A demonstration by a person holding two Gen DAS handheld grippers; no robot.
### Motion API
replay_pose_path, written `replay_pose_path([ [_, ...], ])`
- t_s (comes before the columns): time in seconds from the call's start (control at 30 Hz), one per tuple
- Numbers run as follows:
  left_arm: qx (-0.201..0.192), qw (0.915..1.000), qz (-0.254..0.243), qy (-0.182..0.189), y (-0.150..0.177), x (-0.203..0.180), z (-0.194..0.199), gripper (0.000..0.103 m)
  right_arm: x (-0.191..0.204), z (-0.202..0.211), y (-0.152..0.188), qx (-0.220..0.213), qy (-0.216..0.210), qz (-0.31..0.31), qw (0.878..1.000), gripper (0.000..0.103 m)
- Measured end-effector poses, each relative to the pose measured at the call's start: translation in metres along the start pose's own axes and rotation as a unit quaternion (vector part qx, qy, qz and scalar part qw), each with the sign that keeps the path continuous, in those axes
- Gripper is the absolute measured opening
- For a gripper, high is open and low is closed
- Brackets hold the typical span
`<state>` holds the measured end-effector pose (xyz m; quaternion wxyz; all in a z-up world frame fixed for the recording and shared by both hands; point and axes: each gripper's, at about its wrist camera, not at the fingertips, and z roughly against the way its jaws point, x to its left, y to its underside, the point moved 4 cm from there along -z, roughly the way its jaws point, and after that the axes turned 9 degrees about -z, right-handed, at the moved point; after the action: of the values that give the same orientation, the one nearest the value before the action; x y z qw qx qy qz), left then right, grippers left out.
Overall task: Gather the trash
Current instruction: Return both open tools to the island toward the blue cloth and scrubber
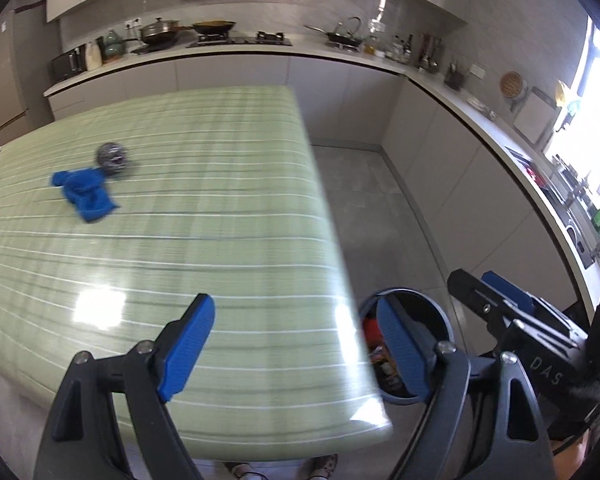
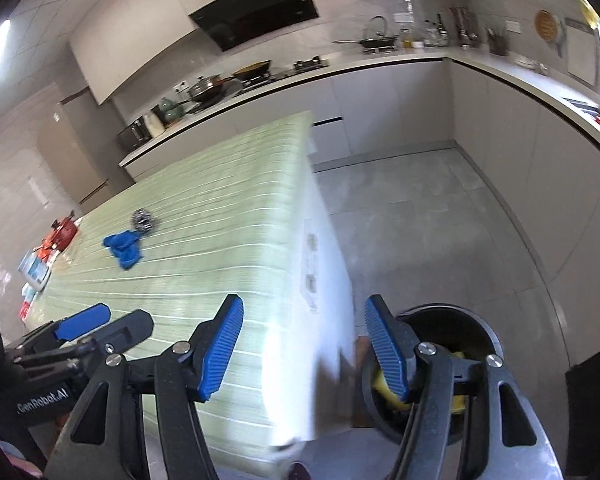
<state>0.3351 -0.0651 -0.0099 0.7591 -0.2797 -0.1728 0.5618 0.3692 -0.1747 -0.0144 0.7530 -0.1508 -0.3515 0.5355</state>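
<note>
A round grey trash bin (image 1: pixel 428 308) stands on the floor by the table's near right corner, with red and other trash inside; in the right wrist view the bin (image 2: pixel 476 316) shows yellow trash. My left gripper (image 1: pixel 296 332) is open and empty over that corner. My right gripper (image 2: pixel 304 344) is open and empty, over the table edge and the bin. On the green striped table (image 1: pixel 204 240) lie a blue cloth (image 1: pixel 86 194) and a steel wool ball (image 1: pixel 112 157); both show in the right wrist view, cloth (image 2: pixel 124 250), ball (image 2: pixel 143 220).
The right gripper (image 1: pixel 512 312) shows at the right of the left wrist view, the left gripper (image 2: pixel 84 328) at the left of the right wrist view. Red and white packets (image 2: pixel 48 252) lie at the table's far left. Kitchen counters (image 1: pixel 260 54) with pans line the back and right walls. Grey floor (image 2: pixel 420 232) lies right of the table.
</note>
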Motion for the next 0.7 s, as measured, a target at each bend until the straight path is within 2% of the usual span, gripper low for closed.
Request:
replay_pose_path([
  [0.23,0.011,0.9988,0.04,-0.024,0.02,0.1,0.0,0.087,0.093,-0.033,0.023,0.012,-0.019,0.017,1.0,0.066],
  [0.4,0.017,0.9972,0.06,-0.042,0.026,0.15,-0.002,0.087,0.14,-0.051,0.033,0.023,-0.027,0.03,0.999,0.066],
  [0.57,0.02,0.9942,0.09,-0.054,0.024,0.192,-0.014,0.087,0.168,-0.067,0.031,0.029,-0.026,0.057,0.998,0.066],
  [0.7,0.028,0.9908,0.111,-0.073,0.019,0.217,-0.034,0.087,0.176,-0.085,0.018,0.033,-0.042,0.061,0.997,0.066],
])
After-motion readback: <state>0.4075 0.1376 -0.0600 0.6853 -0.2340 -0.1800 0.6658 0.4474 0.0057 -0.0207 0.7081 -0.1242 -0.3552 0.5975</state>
